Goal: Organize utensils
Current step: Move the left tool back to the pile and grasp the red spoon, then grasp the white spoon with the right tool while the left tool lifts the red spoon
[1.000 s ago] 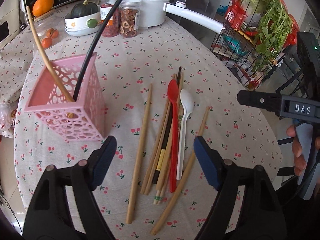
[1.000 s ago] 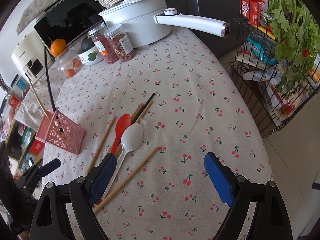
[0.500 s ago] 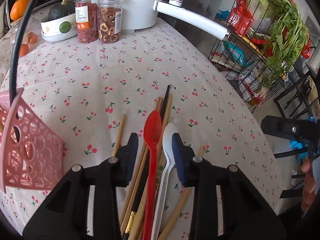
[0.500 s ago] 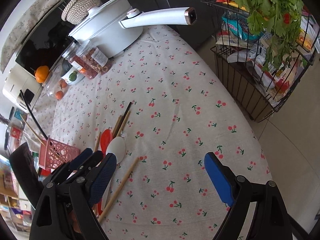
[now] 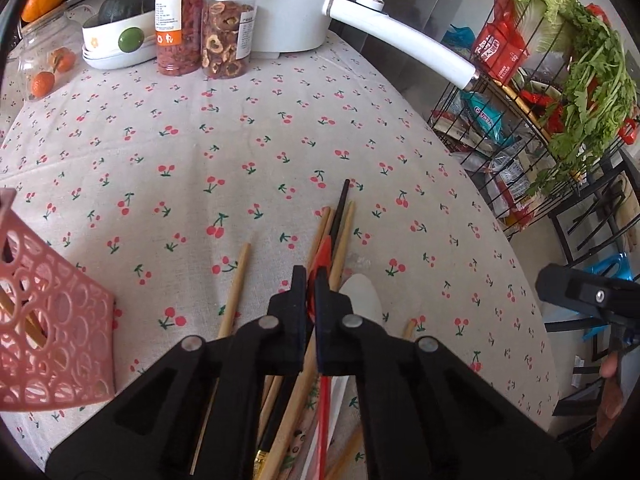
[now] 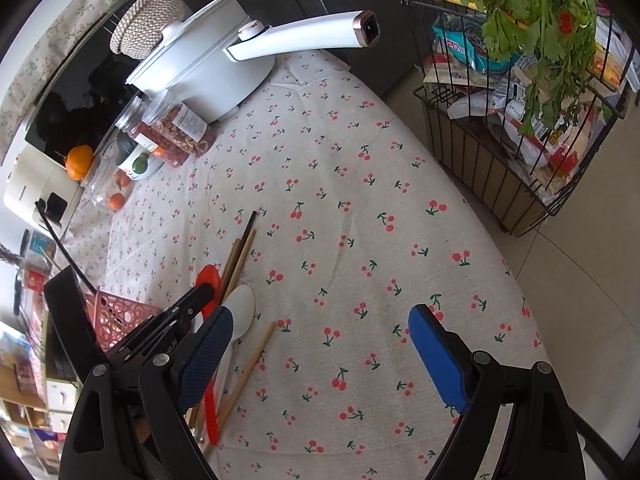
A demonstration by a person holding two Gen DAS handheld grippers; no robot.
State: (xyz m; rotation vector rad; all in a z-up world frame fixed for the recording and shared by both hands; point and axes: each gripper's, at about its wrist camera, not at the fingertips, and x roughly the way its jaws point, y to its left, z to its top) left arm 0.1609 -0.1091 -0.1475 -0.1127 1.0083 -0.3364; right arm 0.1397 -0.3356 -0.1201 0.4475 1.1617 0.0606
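Note:
A red spoon (image 5: 323,254) lies in a pile with a white spoon (image 5: 360,294), wooden chopsticks (image 5: 236,288) and a black chopstick (image 5: 340,208) on the cherry-print tablecloth. My left gripper (image 5: 311,284) is shut on the red spoon near its bowl, low over the pile. The pink lattice holder (image 5: 48,344) stands to its left with a chopstick inside. My right gripper (image 6: 320,344) is open and empty over bare cloth, right of the pile. The red spoon (image 6: 208,280), the white spoon (image 6: 242,310) and the left gripper's fingers (image 6: 192,298) show in the right wrist view.
A white pot with a long handle (image 5: 400,46), two jars (image 5: 200,36), a bowl with a squash (image 5: 116,36) and oranges stand at the table's far edge. A wire rack (image 5: 532,120) with greens and packets stands off the table's right side.
My left gripper moved forward and down onto the pile and closed from wide open onto the red spoon. My right gripper stayed open and shifted a little.

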